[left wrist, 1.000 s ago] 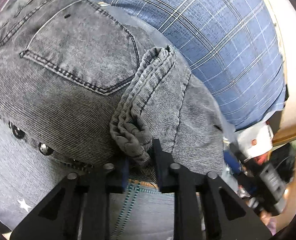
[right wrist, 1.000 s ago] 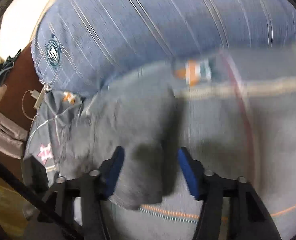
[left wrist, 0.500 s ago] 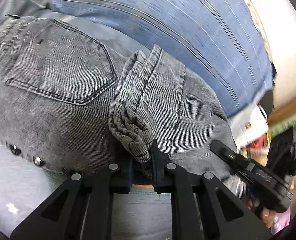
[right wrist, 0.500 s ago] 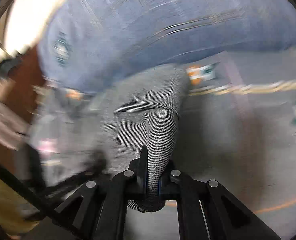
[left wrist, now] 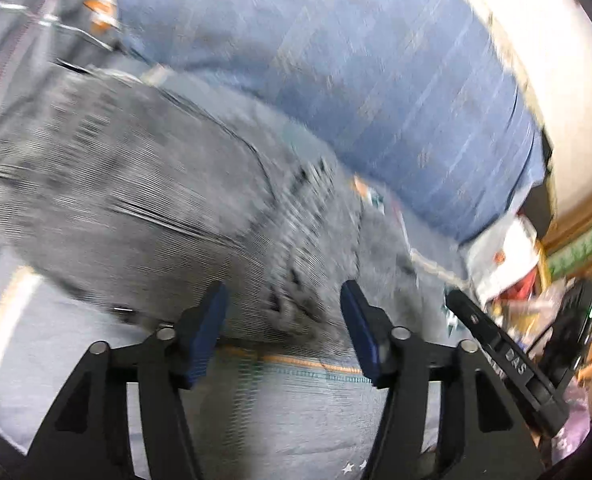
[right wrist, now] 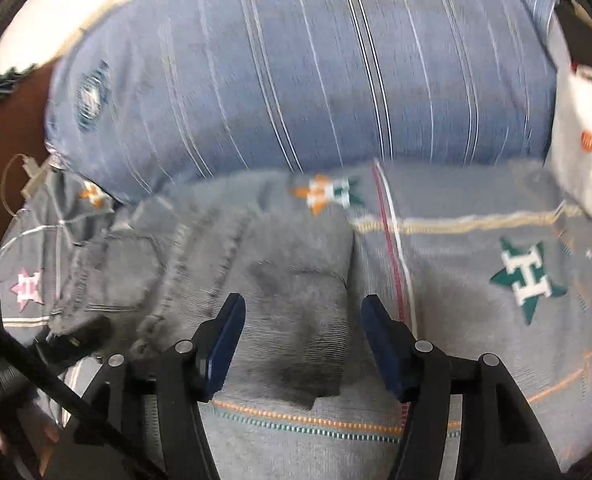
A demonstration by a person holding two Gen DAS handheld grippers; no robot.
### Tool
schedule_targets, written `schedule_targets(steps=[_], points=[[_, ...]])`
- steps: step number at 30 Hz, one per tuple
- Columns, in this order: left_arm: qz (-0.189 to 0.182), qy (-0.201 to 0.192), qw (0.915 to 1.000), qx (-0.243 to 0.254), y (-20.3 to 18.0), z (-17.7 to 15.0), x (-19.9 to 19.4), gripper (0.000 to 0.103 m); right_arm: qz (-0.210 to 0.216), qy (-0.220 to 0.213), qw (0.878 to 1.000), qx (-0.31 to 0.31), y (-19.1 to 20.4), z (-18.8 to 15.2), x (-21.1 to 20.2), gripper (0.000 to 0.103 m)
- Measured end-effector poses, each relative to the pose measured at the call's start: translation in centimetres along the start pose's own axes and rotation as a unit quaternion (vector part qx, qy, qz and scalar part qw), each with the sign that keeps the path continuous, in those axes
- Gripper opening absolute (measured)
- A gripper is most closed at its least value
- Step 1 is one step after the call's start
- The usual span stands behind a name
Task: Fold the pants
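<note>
The grey denim pants lie folded on the grey bedspread, blurred by motion in the left wrist view. My left gripper is open, its blue pads either side of the bunched hem edge without holding it. In the right wrist view the pants lie flat, a back pocket showing at the left. My right gripper is open just above the near folded edge, empty. The right gripper's black body shows at the right of the left wrist view.
A large blue striped pillow lies behind the pants. The grey bedspread with star motifs extends to the right. A white packet sits at the far right. A cable and brown furniture are at the left edge.
Both grippers have let go of the pants and opened. The fabric they held has dropped flat onto the bed, and both views are blurred by motion.
</note>
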State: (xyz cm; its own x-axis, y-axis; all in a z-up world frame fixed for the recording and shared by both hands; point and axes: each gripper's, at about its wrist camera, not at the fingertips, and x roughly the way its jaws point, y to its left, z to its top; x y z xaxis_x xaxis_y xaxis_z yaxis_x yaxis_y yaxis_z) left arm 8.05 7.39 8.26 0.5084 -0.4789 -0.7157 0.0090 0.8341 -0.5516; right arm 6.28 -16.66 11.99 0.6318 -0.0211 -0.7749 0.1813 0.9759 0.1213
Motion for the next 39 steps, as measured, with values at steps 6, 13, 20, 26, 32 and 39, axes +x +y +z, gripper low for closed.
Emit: schedule_targets(steps=[6,13,20,26,32,39], points=[[0.099,-0.032,0.9944,-0.021,6.9,0.9,-2.3,0.070,0.131,-0.016,0.991,0.018,2.8,-3.5,-1.8,0.067],[0.073,0.002,0.9904,-0.117,13.8,1.9,-1.4,0.070,0.131,0.000,0.991,-0.007,8.1,-5.1,-0.2,0.067],[0.032,0.004,0.9843,-0.174,15.3,2.0,-0.2,0.070,0.091,0.025,0.995,-0.043,10.1,-6.0,0.6,0.067],[0.021,-0.008,0.9797,-0.199,15.9,2.5,-0.1,0.070,0.080,0.015,0.994,-0.067,10.8,-6.2,0.0,0.067],[0.029,-0.015,0.9730,-0.228,17.1,2.9,0.4,0.064,0.074,0.019,0.994,-0.075,11.0,-6.3,-0.3,0.067],[-0.006,-0.002,0.9544,-0.299,20.7,3.4,1.3,0.032,0.086,0.030,0.993,-0.081,11.3,-6.6,0.3,0.067]])
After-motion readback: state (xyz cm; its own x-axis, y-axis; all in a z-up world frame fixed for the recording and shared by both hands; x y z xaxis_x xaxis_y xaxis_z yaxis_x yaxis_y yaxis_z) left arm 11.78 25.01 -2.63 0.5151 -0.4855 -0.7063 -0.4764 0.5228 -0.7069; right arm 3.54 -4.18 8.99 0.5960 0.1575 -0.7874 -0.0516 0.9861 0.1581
